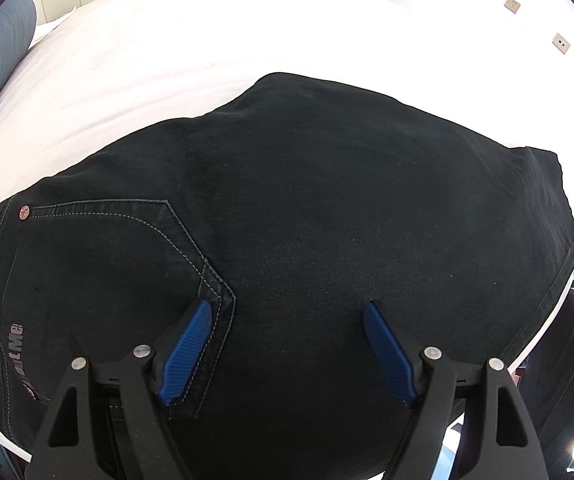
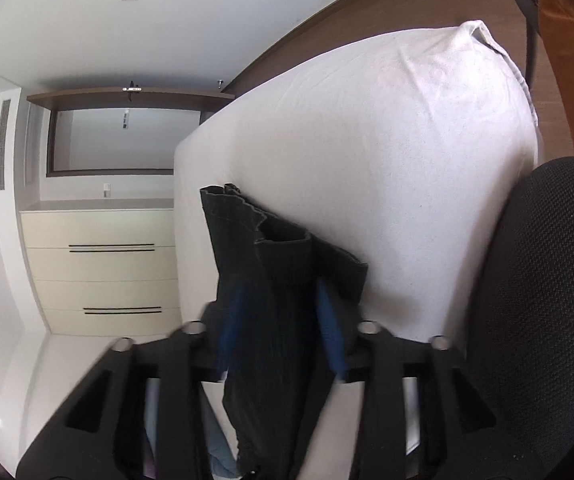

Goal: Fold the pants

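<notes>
The black jeans (image 1: 307,220) lie folded on the white bed (image 1: 147,60), hems at its edge. Left tool (image 1: 287,352) hovers released above the back pocket (image 1: 127,248). Right tool (image 2: 279,320) straddles the hem, pads apparently unclenched (blurred). Withdraw both without dragging cloth.

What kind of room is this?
Probably a bedroom: black denim pants lie on a wide bed with a white sheet, and a cream chest of drawers stands by the wall.
</notes>
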